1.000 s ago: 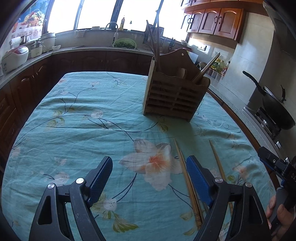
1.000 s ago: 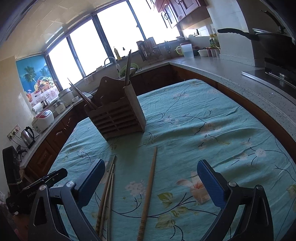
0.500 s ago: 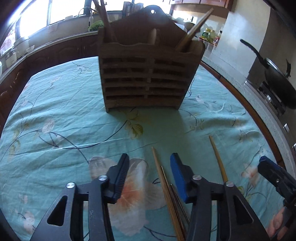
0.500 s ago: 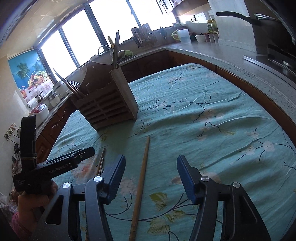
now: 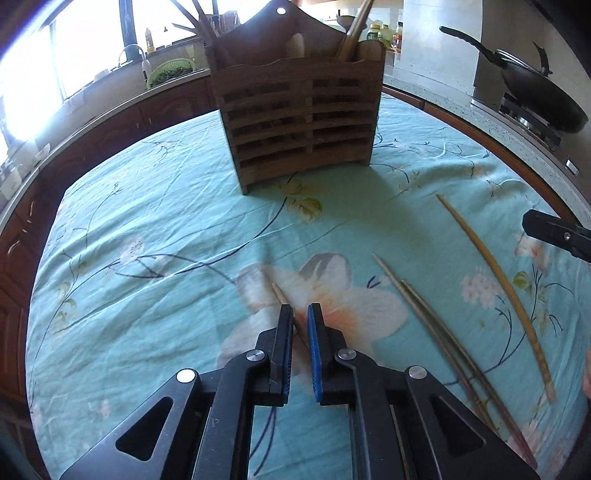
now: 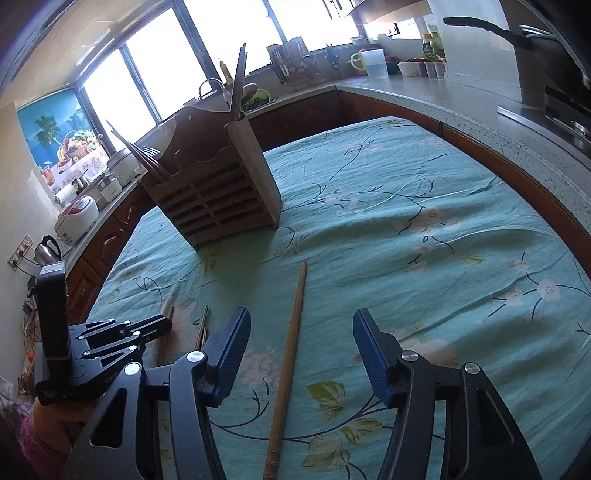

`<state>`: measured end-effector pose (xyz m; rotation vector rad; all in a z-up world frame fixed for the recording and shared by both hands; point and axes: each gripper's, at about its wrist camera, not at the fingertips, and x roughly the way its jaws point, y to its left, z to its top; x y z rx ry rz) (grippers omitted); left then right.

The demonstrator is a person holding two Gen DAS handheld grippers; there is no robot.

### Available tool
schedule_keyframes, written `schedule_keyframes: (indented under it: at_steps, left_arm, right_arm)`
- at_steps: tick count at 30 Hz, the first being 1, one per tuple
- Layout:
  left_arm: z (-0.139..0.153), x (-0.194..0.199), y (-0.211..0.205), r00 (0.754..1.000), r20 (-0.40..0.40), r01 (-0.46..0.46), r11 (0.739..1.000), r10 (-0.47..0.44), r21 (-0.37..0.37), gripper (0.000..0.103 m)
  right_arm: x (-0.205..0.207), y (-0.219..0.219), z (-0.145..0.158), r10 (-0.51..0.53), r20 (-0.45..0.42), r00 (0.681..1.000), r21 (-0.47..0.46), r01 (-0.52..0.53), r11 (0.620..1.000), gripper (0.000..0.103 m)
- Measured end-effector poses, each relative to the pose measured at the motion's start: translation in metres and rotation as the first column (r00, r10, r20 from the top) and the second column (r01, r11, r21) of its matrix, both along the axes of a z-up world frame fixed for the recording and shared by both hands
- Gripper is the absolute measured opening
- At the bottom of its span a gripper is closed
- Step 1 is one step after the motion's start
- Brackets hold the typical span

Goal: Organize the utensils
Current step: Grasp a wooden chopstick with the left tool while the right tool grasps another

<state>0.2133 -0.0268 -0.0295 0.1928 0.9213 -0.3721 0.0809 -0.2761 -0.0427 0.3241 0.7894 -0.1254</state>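
Left gripper [image 5: 300,314] clamped on a wooden chopstick [image 5: 281,295], right gripper [image 6: 301,332] spread wide over a longer chopstick [image 6: 288,354] on the tablecloth [image 6: 406,206]

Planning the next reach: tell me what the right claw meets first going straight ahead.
Likely only tablecloth. The open right claw straddles the long chopstick; the wooden holder sits off to its left. Depth is unclear.

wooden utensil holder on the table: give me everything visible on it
The wooden utensil holder is a brown, upright box with horizontal slatted front walls, a solid side panel and a taller arched backboard with a hanging hole. A centre divider splits the front into two compartments. Dark chopsticks and other wooden utensil handles stick out of the top at angles. It stands on the floral teal tablecloth, beyond the loose chopsticks; neither gripper touches it.
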Motion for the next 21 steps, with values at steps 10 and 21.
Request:
schedule_keyframes:
  at_steps: [10, 21]
  left_arm:
    - [0.006, 0.003, 0.023, 0.983, -0.095, -0.169, 0.978, 0.158, -0.12, 0.031]
    - [-0.001, 0.006, -0.006, 0.993, -0.04, -0.116, 0.993, 0.115, -0.02, 0.009]
  right_arm:
    - [0.055, 0.005, -0.017, 0.048, -0.108, 0.993, -0.123, -0.061, 0.99, 0.054]
    - [0.081, 0.023, -0.035, 0.081, -0.184, 0.98, -0.26, -0.129, 0.957, 0.008]
